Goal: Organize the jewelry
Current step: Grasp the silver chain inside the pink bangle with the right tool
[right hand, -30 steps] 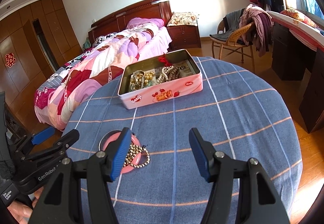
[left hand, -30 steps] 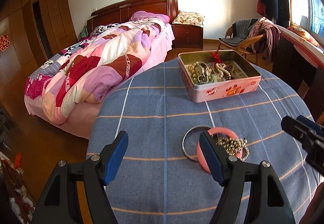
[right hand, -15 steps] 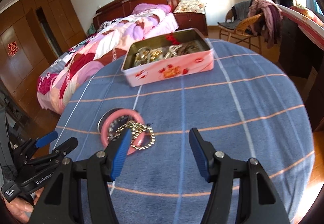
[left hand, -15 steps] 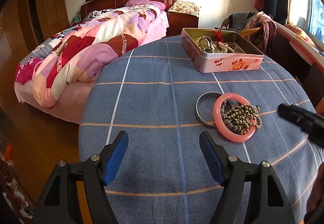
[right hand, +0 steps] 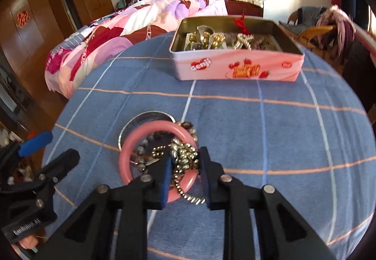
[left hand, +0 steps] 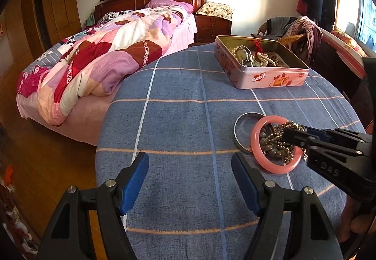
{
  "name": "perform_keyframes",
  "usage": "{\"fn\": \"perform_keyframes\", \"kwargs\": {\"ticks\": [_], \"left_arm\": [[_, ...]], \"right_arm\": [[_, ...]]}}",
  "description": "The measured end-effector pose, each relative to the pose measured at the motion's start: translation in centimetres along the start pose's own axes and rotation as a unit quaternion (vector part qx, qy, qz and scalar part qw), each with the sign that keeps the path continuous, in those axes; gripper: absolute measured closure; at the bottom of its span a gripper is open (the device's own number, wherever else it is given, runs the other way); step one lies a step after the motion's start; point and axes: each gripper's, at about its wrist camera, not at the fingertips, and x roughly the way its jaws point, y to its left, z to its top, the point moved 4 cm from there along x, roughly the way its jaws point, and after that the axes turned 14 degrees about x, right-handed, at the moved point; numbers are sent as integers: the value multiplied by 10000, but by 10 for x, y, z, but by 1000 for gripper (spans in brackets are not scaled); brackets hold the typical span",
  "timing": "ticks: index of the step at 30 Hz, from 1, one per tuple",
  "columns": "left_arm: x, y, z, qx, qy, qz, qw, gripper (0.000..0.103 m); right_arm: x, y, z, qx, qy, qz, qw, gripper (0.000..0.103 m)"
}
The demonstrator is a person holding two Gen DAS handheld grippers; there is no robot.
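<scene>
Two grippers: I hold one in each hand, both over the near part of the round tabletop (left hand: 178,118).
Right gripper (right hand: 185,163): its jaws have just been closing and now pinch the gold bead chain (right hand: 184,156).
Left gripper (left hand: 190,180): jaws stand wide apart with nothing between them, above bare cloth near the table's front edge.
Chain location: heaped inside and over the pink bangle (right hand: 131,144), toward the near edge of the tabletop.
Silver ring (right hand: 134,122): lies flat, partly under the bangle's far side.
Grey-bead strand (right hand: 141,150): inside the bangle, tangled with the chain as far as I can tell.
Tin box (right hand: 235,67): open, well apart, toward the far edge, already holding jewelry.
Risk one: the chain may drag the bangle or grey beads up with it, since they overlap.
Risk two: the grip takes only part of the heap, so loose loops could slip free or snag on the tin's rim.
Count: one tin, one pink bangle, one silver ring, one gold chain, one grey strand; items in the tin too jumbled to count.
</scene>
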Motion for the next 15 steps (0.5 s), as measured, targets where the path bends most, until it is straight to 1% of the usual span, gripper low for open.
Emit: {"fn": "perform_keyframes", "kwargs": {"ticks": [2,10,14,15], "left_arm": [[2,0,2,-28,1,-40,10000,30],[7,-18,15,124,-88,-303,9994,30],[6,-28,22,199,-141,-417,9988,30],[6,-30,24,219,-154,-456,9986,30]], "right_arm": [[-7,-4,1,88,-31,112,9999,84],[-43,-12,17,363,-322,585,9971,85],[-46,-22,21,501,-365,548,9966,86],[-46,-27,21,593,-332,624,9957,86]]}}
